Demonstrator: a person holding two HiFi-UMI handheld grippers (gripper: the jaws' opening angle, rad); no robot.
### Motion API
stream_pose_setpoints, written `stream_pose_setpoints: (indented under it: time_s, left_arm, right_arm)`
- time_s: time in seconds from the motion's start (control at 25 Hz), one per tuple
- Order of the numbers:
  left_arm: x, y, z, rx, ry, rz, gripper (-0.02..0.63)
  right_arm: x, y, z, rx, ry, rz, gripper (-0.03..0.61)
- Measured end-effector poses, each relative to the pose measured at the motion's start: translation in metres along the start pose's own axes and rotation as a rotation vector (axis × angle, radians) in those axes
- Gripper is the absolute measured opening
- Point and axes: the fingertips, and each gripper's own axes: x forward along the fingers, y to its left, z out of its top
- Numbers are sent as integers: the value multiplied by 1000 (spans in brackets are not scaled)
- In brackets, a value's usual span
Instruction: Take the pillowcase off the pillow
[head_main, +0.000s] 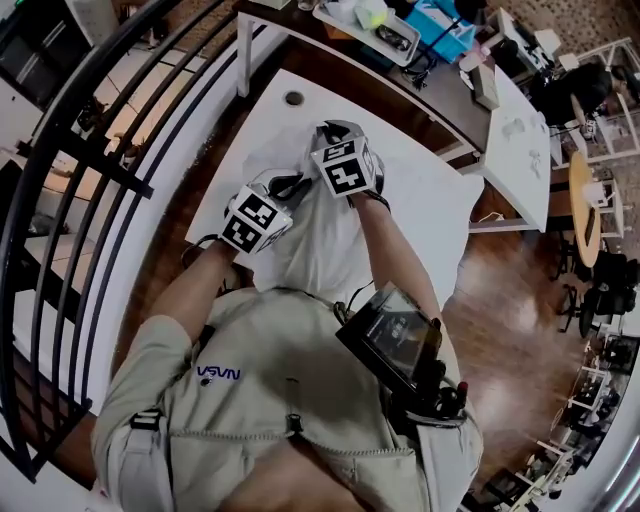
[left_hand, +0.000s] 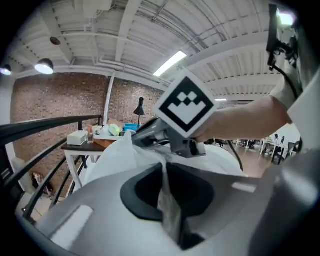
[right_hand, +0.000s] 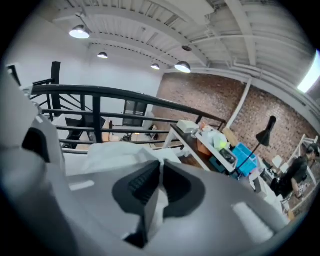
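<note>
White pillowcase (head_main: 322, 240) sits bunched on the table (head_main: 430, 200), and I've got the left gripper (left_hand: 165, 176) and right gripper (right_hand: 159, 167) both pinched shut on its cloth. I'd call this the peeling step. Next I need to pull the cloth off the pillow hidden inside.

A black railing (head_main: 55, 125) curved past the white table (head_main: 430, 170). Behind it stood a cluttered desk (head_main: 430, 95) with what seemed a blue bin (head_main: 440, 30), near a brick wall (left_hand: 55, 100).

Loft-style office (a mezzanine): brick wall (right_hand: 215, 97), black railing (right_hand: 125, 93), cluttered desk (left_hand: 80, 146), office chairs (head_main: 608, 280) below.
</note>
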Motion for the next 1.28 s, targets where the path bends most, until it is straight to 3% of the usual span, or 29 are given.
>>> stream_pose_setpoints:
  time_s: [0.16, 0.24, 0.32, 0.44, 0.52, 0.6, 0.8, 0.96, 1.12, 1.28]
  left_arm:
    - [-8, -18, 16, 99, -21, -30, 23]
    - [-14, -17, 24, 111, -56, -31, 23]
    - [-21, -7, 30, 58, -105, -26, 23]
    - [-25, 21, 34, -88, -153, -17, 23]
    - [-15, 42, 26, -151, -136, 6, 23]
    - [6, 65, 10, -190, -90, 52, 25]
    - [44, 82, -25, -206, 10, 127, 39]
    - [18, 96, -11, -288, -56, 187, 104]
    - [-36, 76, -5, -326, -82, 147, 132]
    - [-73, 23, -46, -334, 30, 57, 179]
  right_arm:
    - [-1, -35, 2, 46, 14, -126, 11]
    - [-6, -60, -13, 89, 56, -200, 11]
    - [-16, -88, -37, 143, 107, -269, 11]
    - [-34, -116, -86, 269, 183, -319, 11]
    - [-39, -111, -124, 406, 239, -293, 12]
    - [-34, -97, -142, 472, 245, -236, 12]
    - [-28, -77, -139, 407, 135, -170, 47]
    - [-66, -83, -125, 456, 34, -235, 130]
    - [-122, -47, -102, 492, -86, -232, 135]
    - [-153, 20, -103, 451, -107, -174, 135]
